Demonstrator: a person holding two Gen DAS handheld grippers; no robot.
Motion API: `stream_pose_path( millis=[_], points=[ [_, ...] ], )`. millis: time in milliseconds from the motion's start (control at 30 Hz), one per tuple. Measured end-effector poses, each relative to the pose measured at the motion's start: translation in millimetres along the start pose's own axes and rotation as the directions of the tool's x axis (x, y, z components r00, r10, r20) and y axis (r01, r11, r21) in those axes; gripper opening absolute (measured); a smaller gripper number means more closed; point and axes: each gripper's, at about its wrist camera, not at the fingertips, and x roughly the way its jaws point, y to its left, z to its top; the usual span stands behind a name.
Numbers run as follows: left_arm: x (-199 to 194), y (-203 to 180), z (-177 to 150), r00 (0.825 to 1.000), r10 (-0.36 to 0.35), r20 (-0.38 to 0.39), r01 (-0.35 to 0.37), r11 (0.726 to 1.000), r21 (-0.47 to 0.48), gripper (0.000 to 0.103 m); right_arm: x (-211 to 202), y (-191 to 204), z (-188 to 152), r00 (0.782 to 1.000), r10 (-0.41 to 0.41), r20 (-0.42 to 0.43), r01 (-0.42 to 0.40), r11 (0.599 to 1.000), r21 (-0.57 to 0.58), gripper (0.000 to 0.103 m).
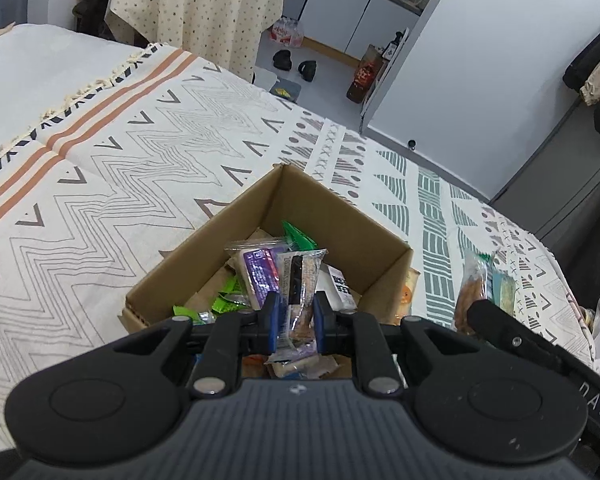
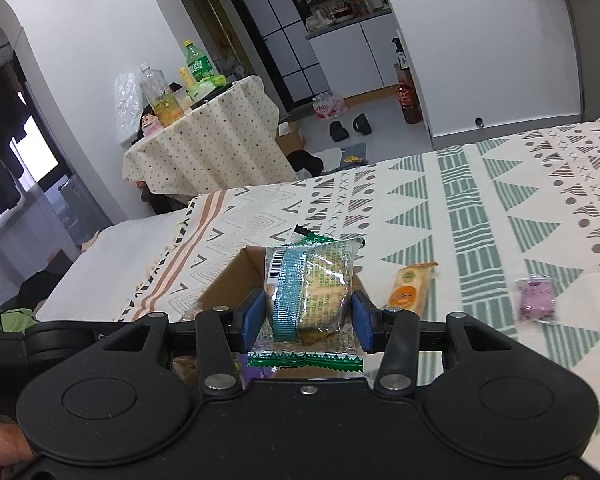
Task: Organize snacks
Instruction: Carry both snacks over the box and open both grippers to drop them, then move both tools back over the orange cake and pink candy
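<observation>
Currently, item in hand: your left gripper (image 1: 296,322) pinches a brown-striped packet (image 1: 300,284) above the box (image 1: 204,240), your right gripper (image 2: 305,322) clamps a green-edged biscuit pack (image 2: 312,288) near its rim; next, judged: spread each over the box.

A clear-wrapped snack bar with a black stripe (image 1: 300,292) is pinched between the blue pads (image 1: 269,320) of the left gripper (image 1: 294,322), right over an open cardboard box (image 1: 236,236). Inside the box a purple packet (image 1: 260,270), green wrappers (image 1: 224,300) and a white packet with black print (image 1: 340,284) are piled up. The box is parked on a patterned bedspread (image 1: 140,152). Just off to the right, a clear packet with a green edge (image 1: 474,284) can be seen beside a second black gripper (image 1: 500,320); whether it's gripped can't be made out.
</observation>
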Motion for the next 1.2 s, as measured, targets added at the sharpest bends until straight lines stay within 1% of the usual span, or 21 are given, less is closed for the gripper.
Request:
stream_pose_path(
  millis=[67,133,233,300,333,367,400,433,467,500,567,600,667,733,767,833,967,1200],
  points=[
    [2,4,4,1.000,0.009,0.007,-0.009,1.000,0.004,0.020,7,5,2,1.000,0.003,0.000,-0.003,1.000,-0.005,0.045],
    [4,6,8,1.000,0.015,0.009,-0.016,1.000,0.011,0.020,14,9,5,1.000,0.008,0.003,-0.008,1.000,-0.006,0.045],
    [11,11,14,0.999,-0.004,-0.034,0.004,1.000,-0.006,0.021,23,16,6,1.000,0.016,0.008,-0.016,1.000,-0.018,0.045],
    [10,13,19,0.999,0.003,-0.039,-0.003,1.000,0.000,0.024,28,21,7,1.000,0.022,0.000,-0.022,1.000,-0.021,0.045],
    [8,14,21,0.999,0.011,-0.031,-0.010,1.000,0.007,0.027,29,23,8,1.000,0.030,0.002,-0.030,0.999,-0.022,0.046],
    [6,15,23,1.000,0.017,-0.025,-0.016,1.000,0.009,0.034,30,26,8,0.999,0.044,0.010,-0.043,0.999,-0.028,0.046],
    [4,16,25,1.000,0.023,-0.019,-0.023,1.000,0.008,0.039,30,28,8,0.998,0.059,0.014,-0.059,0.998,-0.030,0.047],
    [1,18,26,1.000,0.029,-0.011,-0.029,1.000,0.004,0.047,30,29,9,0.997,0.074,0.012,-0.073,0.997,-0.029,0.049],
    [-1,20,27,0.999,0.044,-0.004,-0.044,0.999,0.002,0.054,31,30,8,0.998,0.066,0.009,-0.065,0.997,-0.027,0.050],
    [-3,20,27,0.998,0.061,0.001,-0.061,0.998,0.005,0.057,31,31,7,0.999,0.049,0.005,-0.049,0.998,-0.029,0.054],
    [-6,20,27,0.996,0.084,0.004,-0.084,0.996,0.011,0.066,28,30,3,0.999,0.035,-0.001,-0.035,0.999,-0.039,0.055],
    [-8,20,26,0.996,0.092,0.003,-0.092,0.996,0.010,0.068,25,29,2,1.000,0.031,-0.001,-0.031,0.999,-0.038,0.055],
    [-11,20,25,0.994,0.107,0.000,-0.107,0.994,0.003,0.077,16,27,3,1.000,0.022,0.004,-0.022,0.999,-0.028,0.059],
    [-15,19,22,0.993,0.121,0.000,-0.121,0.993,-0.001,0.083,8,24,3,1.000,0.015,0.009,-0.014,1.000,-0.026,0.066],
    [-18,17,20,0.992,0.126,-0.001,-0.126,0.992,0.001,0.086,3,22,3,1.000,0.012,0.012,-0.011,1.000,-0.026,0.067],
    [-22,12,16,0.990,0.138,-0.004,-0.138,0.990,0.008,0.088,-7,16,2,1.000,0.019,0.017,-0.018,1.000,-0.019,0.072],
    [-29,6,10,0.989,0.146,-0.019,-0.146,0.989,0.008,0.089,-19,7,3,1.000,0.008,0.018,-0.008,1.000,-0.010,0.076],
    [-50,-13,-3,0.988,0.152,-0.004,-0.152,0.988,0.038,0.090,-48,-13,7,0.999,-0.011,0.038,0.010,1.000,0.017,0.088]
  ],
)
